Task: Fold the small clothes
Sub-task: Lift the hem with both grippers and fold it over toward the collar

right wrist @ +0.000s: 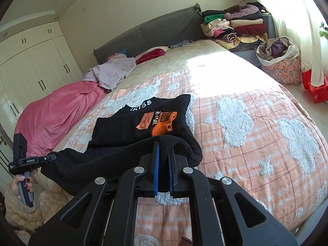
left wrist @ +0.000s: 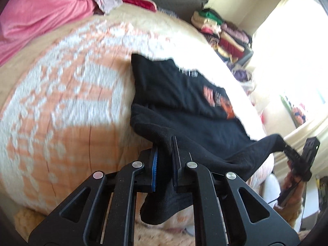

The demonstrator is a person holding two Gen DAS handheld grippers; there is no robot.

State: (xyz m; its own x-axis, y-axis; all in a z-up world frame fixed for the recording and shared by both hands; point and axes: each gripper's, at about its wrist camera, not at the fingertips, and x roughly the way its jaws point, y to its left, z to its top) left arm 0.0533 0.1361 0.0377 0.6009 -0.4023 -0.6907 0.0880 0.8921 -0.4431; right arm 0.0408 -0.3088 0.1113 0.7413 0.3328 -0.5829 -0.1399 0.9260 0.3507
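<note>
A small black shirt (right wrist: 143,129) with an orange print and white letters lies on the bed's peach and white quilt (right wrist: 256,123). It also shows in the left wrist view (left wrist: 184,102). My left gripper (left wrist: 165,149) is shut on one corner of the shirt's near hem, and a flap of black cloth hangs below its jaws. My right gripper (right wrist: 163,149) is shut on the other corner of that hem. The hem stretches between the two grippers near the bed's front edge. The left gripper (right wrist: 52,156) shows at the left of the right wrist view, and the right gripper (left wrist: 286,148) at the right of the left wrist view.
A pink blanket (right wrist: 55,114) and a lilac garment (right wrist: 114,71) lie on the bed's far left. Stacked folded clothes (right wrist: 233,26) sit by the grey headboard. A flowered bag (right wrist: 280,61) of clothes stands on the floor at the right, next to a red bag (right wrist: 315,88).
</note>
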